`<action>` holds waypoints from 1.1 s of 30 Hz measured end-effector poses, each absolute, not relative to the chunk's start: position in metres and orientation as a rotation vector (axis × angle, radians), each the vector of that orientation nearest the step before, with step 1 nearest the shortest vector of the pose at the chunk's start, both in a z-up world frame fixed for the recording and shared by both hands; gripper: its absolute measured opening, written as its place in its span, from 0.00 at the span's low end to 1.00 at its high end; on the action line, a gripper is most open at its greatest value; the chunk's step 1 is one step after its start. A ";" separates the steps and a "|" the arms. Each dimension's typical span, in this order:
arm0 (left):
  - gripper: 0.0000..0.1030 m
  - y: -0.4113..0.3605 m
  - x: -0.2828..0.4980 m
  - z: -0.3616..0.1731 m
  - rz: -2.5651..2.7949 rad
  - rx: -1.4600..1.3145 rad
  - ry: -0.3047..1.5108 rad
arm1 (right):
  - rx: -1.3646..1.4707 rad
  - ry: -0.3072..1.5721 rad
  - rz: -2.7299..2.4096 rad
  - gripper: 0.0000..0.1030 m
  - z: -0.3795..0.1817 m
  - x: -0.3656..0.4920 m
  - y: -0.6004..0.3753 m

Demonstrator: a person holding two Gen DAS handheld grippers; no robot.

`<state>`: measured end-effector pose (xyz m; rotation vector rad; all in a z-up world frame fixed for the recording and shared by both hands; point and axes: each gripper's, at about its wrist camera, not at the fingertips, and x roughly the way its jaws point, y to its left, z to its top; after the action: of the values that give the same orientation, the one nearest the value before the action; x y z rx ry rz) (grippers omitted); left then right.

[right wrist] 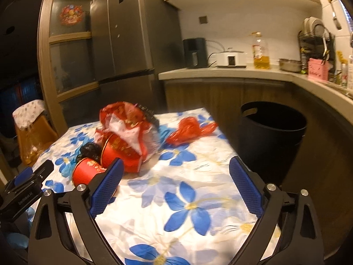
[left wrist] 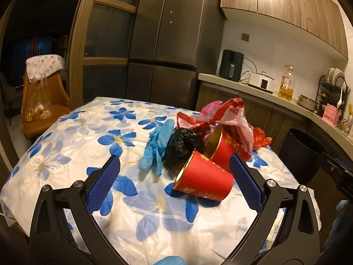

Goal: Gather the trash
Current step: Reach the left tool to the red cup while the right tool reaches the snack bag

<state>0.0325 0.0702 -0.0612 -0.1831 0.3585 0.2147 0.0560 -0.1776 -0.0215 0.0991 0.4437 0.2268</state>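
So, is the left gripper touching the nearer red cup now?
Apart. In the left wrist view, the left gripper is open, and tablecloth shows between its fingers and the nearer red cup.

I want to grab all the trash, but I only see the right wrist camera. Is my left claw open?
Observer: Yes, the left claw is wide open and holds nothing.
Operator: What's the blue stuff behind the cups?
Observer: Crumpled blue gloves, lying against the left side of the black bag.
Operator: What's closest to the left claw?
Observer: The nearer red cup, lying on its side just ahead, with its gold-lined mouth turned left.
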 end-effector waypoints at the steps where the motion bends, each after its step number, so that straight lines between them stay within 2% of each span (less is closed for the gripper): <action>1: 0.95 0.071 0.035 -0.064 0.207 -0.179 0.366 | 0.100 0.450 0.232 0.90 -0.024 0.059 -0.175; 8: 0.93 0.079 0.057 -0.081 0.127 -0.198 0.402 | 0.096 0.476 0.253 0.90 -0.034 0.076 -0.163; 11: 0.87 0.080 0.068 -0.088 0.077 -0.213 0.427 | 0.092 0.479 0.262 0.90 -0.036 0.081 -0.158; 15: 0.70 0.079 0.082 -0.098 0.010 -0.213 0.472 | 0.087 0.488 0.272 0.90 -0.040 0.086 -0.152; 18: 0.66 0.079 0.090 -0.103 -0.036 -0.204 0.499 | 0.082 0.497 0.277 0.90 -0.043 0.091 -0.148; 22: 0.50 0.081 0.100 -0.111 -0.110 -0.224 0.543 | 0.080 0.503 0.285 0.90 -0.043 0.097 -0.143; 24: 0.46 0.082 0.101 -0.113 -0.132 -0.233 0.547 | 0.078 0.507 0.289 0.90 -0.045 0.100 -0.141; 30: 0.19 0.083 0.100 -0.115 -0.208 -0.255 0.547 | 0.072 0.514 0.305 0.90 -0.047 0.107 -0.132; 33: 0.15 0.081 0.095 -0.115 -0.233 -0.258 0.529 | 0.069 0.515 0.323 0.88 -0.049 0.113 -0.127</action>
<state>0.0948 0.0807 -0.1153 -0.2583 0.5289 -0.2328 0.1129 -0.1266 -0.0489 0.0693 0.5152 0.3228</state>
